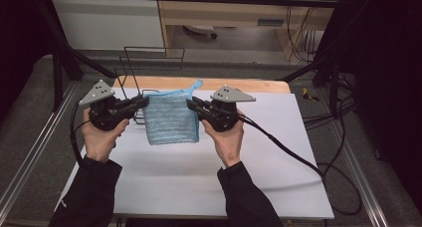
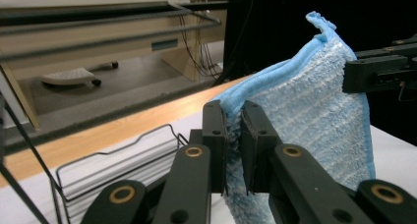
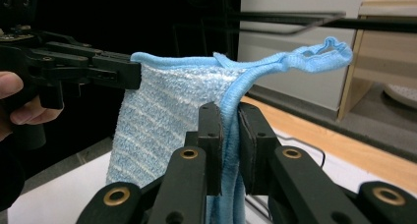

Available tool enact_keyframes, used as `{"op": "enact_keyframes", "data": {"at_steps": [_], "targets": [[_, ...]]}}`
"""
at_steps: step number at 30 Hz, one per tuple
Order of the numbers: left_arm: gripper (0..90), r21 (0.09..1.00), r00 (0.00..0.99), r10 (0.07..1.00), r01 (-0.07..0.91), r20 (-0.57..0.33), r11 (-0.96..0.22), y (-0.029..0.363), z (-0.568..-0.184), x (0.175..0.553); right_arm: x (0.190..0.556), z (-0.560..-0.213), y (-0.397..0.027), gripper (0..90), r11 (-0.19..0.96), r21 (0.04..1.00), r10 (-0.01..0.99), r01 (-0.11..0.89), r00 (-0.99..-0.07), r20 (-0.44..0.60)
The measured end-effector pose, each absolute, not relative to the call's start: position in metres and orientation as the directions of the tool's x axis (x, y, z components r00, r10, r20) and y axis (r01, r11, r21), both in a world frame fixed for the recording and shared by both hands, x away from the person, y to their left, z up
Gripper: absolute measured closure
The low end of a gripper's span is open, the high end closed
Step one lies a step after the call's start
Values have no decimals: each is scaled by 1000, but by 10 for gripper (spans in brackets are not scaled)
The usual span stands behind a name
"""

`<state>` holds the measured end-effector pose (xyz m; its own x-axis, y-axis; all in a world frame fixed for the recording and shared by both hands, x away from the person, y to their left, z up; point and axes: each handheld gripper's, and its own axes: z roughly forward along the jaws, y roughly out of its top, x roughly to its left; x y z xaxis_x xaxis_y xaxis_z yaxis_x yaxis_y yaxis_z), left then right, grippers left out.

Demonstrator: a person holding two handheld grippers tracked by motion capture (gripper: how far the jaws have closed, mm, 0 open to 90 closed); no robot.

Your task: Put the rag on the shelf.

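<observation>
Blue towel held up betw. both grippers, above the table.

High view: left gripper [image 1: 144,102] and right gripper [image 1: 190,103] each pinch a top corner of the blue towel [image 1: 170,118], which hangs folded, w/ its lower edge over the white table top [image 1: 199,177]; a loose loop sticks up at the towel's top right corner. A black wire rack [image 1: 149,67] stands behind, at the far edge. Left gripper view: jaws clamped on the towel's [image 2: 314,111] edge, cloth squeezed betw. them; rack [image 2: 118,160] sits below left; right gripper [image 2: 346,74] bites the far corner. Right gripper view: jaws clamped on the towel's [image 3: 167,111] blue hem; left gripper [image 3: 137,72] grips the opposite corner.
</observation>
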<state>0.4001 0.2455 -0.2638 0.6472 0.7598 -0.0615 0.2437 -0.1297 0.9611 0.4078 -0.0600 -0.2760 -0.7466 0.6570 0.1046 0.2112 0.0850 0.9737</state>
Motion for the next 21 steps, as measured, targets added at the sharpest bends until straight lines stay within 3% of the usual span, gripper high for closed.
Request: {"op": "enact_keyframes", "data": {"at_steps": [21], "targets": [[821, 986, 609, 793, 145, -26, -79, 269, -215, 408, 422, -229, -30, 814, 42, 994, 662, 101, -748, 48]]}}
